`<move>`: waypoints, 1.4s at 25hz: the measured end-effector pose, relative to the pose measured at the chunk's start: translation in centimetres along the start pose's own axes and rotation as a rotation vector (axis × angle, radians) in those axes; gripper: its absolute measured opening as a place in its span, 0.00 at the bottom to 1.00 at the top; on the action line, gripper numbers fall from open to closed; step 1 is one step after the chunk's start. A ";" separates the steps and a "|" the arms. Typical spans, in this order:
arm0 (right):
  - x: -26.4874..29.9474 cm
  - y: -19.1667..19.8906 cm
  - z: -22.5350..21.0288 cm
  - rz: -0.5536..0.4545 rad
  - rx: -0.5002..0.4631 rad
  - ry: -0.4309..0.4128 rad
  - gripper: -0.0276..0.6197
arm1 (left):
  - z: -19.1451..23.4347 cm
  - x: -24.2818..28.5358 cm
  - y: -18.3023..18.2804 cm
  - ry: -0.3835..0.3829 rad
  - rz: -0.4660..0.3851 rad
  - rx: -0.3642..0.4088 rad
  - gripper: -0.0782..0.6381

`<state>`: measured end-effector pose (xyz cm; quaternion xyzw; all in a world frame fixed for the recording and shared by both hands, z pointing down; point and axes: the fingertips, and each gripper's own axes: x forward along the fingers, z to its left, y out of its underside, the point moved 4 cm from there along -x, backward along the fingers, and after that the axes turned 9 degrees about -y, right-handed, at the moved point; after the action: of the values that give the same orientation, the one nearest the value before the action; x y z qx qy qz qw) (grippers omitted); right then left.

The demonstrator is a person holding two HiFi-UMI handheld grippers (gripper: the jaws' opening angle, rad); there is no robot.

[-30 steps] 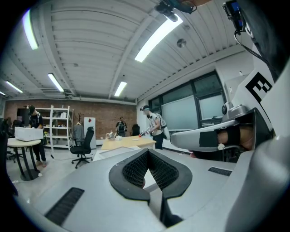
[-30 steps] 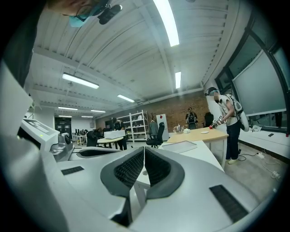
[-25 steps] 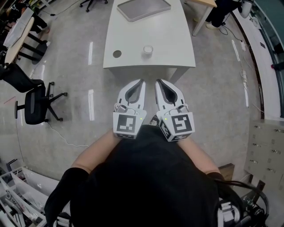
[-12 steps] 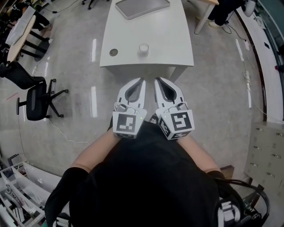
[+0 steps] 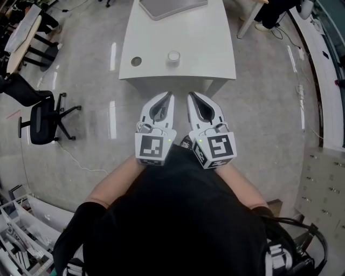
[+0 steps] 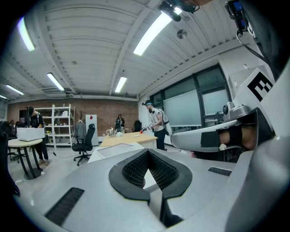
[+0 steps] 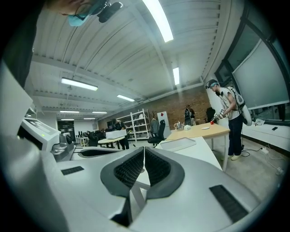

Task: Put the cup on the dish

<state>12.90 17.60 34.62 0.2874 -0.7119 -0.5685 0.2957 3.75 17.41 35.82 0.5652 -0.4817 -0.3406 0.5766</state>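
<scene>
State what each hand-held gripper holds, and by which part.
Nothing: the left hand-held gripper and right hand-held gripper are both shut, empty.

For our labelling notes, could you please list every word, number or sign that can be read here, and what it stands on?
None is legible. The left claw and right claw each carry a marker cube with only black-and-white square patterns, no letters.

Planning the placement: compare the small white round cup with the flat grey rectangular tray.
The small white round cup is tiny; the flat grey rectangular tray is much larger. The cup sits by the near edge, the tray at the far end. Both rest on the white table.
</scene>
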 end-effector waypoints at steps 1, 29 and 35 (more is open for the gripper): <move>0.2 -0.1 -0.2 -0.001 -0.003 0.005 0.06 | 0.1 0.3 0.0 0.001 0.000 -0.004 0.10; 16.4 4.1 -8.2 0.224 -0.043 0.042 0.06 | 10.1 17.0 4.8 0.110 0.092 0.001 0.10; 21.3 6.2 -9.7 0.324 -0.038 0.046 0.06 | 12.9 21.4 6.9 0.166 0.111 0.015 0.10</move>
<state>5.67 -3.33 44.45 0.1761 -0.7310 -0.5198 0.4055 -2.91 -5.87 44.89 0.5684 -0.4653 -0.2563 0.6283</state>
